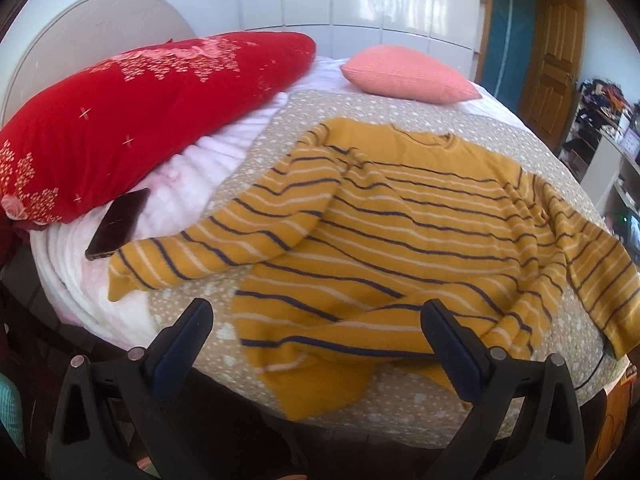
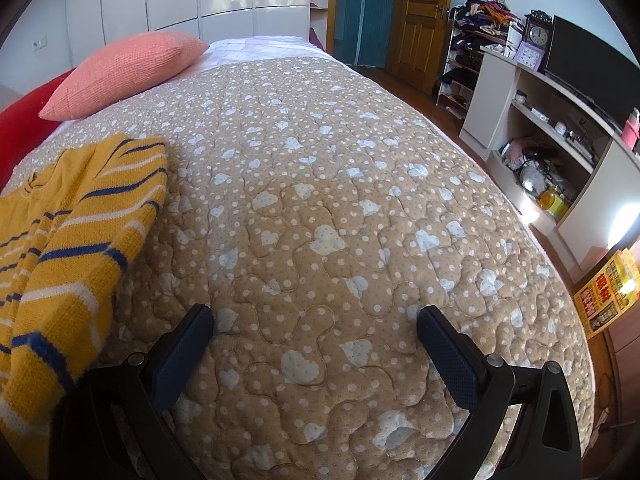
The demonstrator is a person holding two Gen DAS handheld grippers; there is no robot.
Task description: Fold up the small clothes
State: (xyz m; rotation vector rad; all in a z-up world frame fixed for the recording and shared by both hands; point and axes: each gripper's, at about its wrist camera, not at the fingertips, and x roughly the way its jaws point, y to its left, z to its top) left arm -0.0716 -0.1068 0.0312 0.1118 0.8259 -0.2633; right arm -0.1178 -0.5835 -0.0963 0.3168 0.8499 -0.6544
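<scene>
Above sweater [image 1: 400,220], left gripper [image 1: 316,312] hovers (jaws wide).

red pillow [image 1: 132,120] | pink cushion [image 2: 120,72] | phone [image 1: 118,224] | quilt [image 2: 320,200]

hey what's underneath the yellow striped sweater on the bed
The sweater lies on the tan heart-print quilt; its sleeve end reaches onto the white blanket. Anything beneath the fabric is covered.

A yellow knitted sweater with dark and white stripes [image 1: 400,232] lay spread on the beige quilted bed cover with white hearts [image 2: 340,208]. Left of it, a dark flat phone [image 1: 118,224] rested against a large red embroidered pillow [image 1: 140,120]. A small pink knitted cushion [image 1: 408,74] sat behind the sweater, toward the bed's far edge.
</scene>
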